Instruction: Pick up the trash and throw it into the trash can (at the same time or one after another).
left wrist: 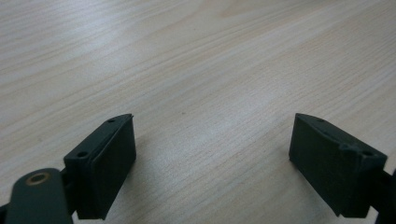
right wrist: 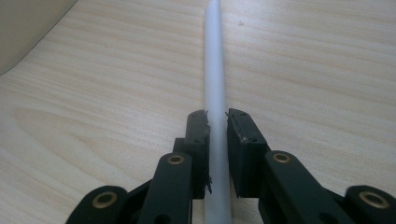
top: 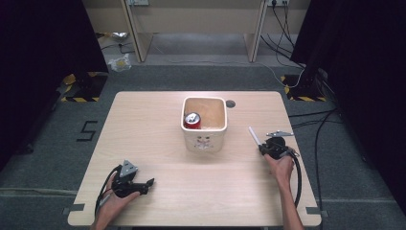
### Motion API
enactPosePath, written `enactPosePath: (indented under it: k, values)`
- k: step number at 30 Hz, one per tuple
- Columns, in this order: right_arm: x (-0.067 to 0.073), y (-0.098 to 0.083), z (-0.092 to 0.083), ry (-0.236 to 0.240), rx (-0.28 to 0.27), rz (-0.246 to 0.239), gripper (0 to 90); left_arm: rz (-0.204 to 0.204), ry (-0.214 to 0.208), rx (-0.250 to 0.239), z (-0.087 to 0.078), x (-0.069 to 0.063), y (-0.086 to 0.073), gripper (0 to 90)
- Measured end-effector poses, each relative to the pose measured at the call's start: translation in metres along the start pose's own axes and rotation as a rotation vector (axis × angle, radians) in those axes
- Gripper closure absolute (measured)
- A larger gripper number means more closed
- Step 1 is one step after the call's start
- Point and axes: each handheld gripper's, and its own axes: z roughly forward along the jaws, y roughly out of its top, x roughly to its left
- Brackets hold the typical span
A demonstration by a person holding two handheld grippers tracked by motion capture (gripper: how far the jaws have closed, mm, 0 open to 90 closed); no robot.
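The right gripper (right wrist: 217, 119) has its two black jaws pinched tight on a slim white stick (right wrist: 214, 60), gripped near one end so that most of its length runs out ahead toward twelve o'clock in the right gripper view. Held by the end like this, the free tip can be steered (my reading is that it is meant for the tub, though nothing here proves it). In the high view the stick (top: 254, 135) slants up toward eleven o'clock from the right gripper (top: 262, 147), lying low over the table (top: 153, 120) at about four o'clock from the white tub (top: 204, 143).

The tub sits near the table's centre, well apart from both hands, with a red can (top: 192, 120) inside it against the left wall, lid up.

The right hand (top: 281, 165) comes in from six o'clock, forearm nearly straight, wrist level, so the jaws lie almost flat along the wood.

The left gripper (left wrist: 212, 154) stands wide open with nothing between its pads, bare wood below. In the high view it (top: 149, 184) rests at about seven o'clock from the tub, pointing toward three o'clock, the left hand (top: 115, 191) cupped around its body, seemingly parked out of the way
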Motion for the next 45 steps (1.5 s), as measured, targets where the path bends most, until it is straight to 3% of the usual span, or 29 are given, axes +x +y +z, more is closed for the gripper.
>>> enactPosePath:
  k: [8,21,27,35,45]
  values:
    - [-0.002,0.000,-0.001,0.017,-0.009,0.020,79.8,0.000,0.000,0.000,0.000,0.000,0.000,13.8]
    - [-0.002,0.015,-0.030,0.044,-0.123,0.018,79.9,0.000,0.000,0.000,0.000,0.000,0.000,13.8]
    - [-0.001,0.018,-0.034,0.054,-0.142,0.025,79.9,0.000,0.000,0.000,0.000,0.000,0.000,13.8]
    - [0.003,0.025,-0.043,0.066,-0.169,0.002,79.8,0.000,0.000,0.000,0.000,0.000,0.000,13.8]
    - [0.010,0.051,-0.060,0.087,-0.215,-0.030,79.8,-0.001,0.000,-0.001,0.000,0.000,0.000,13.8]
